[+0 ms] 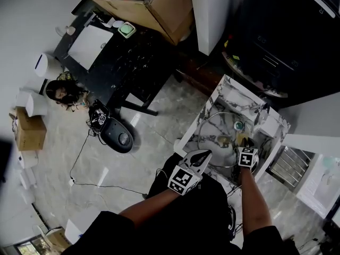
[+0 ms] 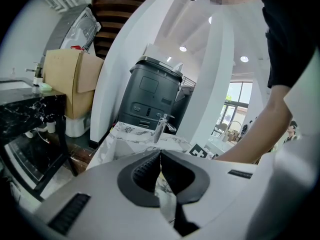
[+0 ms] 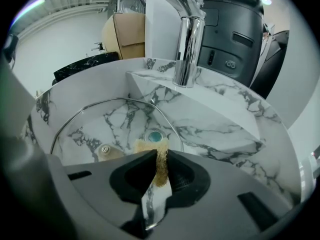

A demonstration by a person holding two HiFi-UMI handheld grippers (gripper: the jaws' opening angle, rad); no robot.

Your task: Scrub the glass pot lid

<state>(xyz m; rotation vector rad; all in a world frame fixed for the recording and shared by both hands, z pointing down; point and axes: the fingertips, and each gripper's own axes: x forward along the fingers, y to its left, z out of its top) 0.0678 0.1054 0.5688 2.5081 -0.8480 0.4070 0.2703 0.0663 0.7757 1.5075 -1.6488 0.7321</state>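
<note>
The marble sink table (image 1: 234,91) stands in front of the person, with the faucet (image 3: 187,44) at its far edge and no water running from it. The glass pot lid (image 3: 95,124) lies flat in the basin, covering most of the floor, with its centre fitting (image 3: 105,150) facing up and the teal drain (image 3: 156,136) showing at its rim. The left tongs (image 2: 160,154) hang at the near edge of the basin, jaws together with nothing seen between them, not steadying the lid. The right tongs (image 3: 160,156) are clamped on 1 tan scrub pad (image 3: 161,168), held low over the lid near the drain; contact with the glass cannot be confirmed. No suds or wet streaks show. Assessment: tool in hand, scrubbing at or near its start, most of the glass left to cover.
</note>
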